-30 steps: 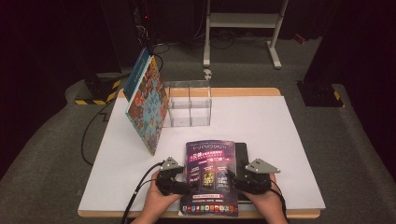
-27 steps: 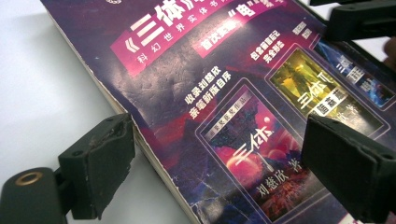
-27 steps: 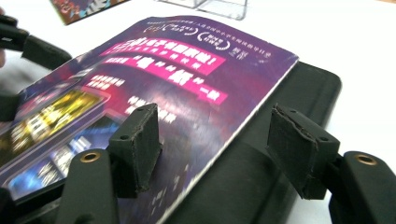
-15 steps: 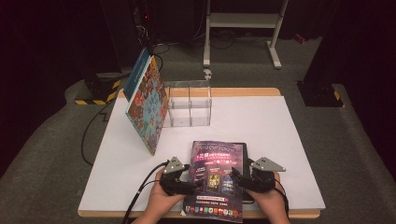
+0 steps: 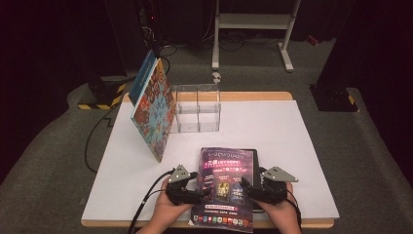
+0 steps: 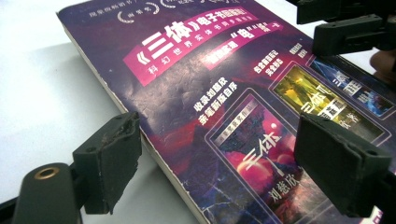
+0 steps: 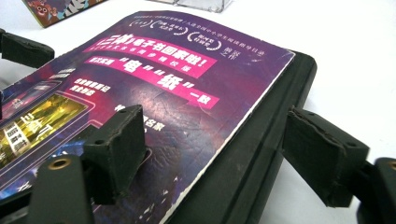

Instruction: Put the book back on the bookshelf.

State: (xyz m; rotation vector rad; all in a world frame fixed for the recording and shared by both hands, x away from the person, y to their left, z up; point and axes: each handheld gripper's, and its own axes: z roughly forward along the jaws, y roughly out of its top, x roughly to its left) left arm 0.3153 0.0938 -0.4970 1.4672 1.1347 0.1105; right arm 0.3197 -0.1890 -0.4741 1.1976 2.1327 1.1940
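Purple book lies flat at counter's near edge atop a black case. Thin, floppy, glossy; grip long edges. Left claw spread, empty; right claw, just opening, astride the edge, not pressing.

Both hands held their black two-jaw grippers low, left gripper and right gripper facing inward, jaws spread, the right's having just widened.

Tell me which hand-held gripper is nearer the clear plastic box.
Left. The left hand-held gripper is at the purple book's left edge, below the clear box. The right hand-held gripper is at the book's right edge, farther off.
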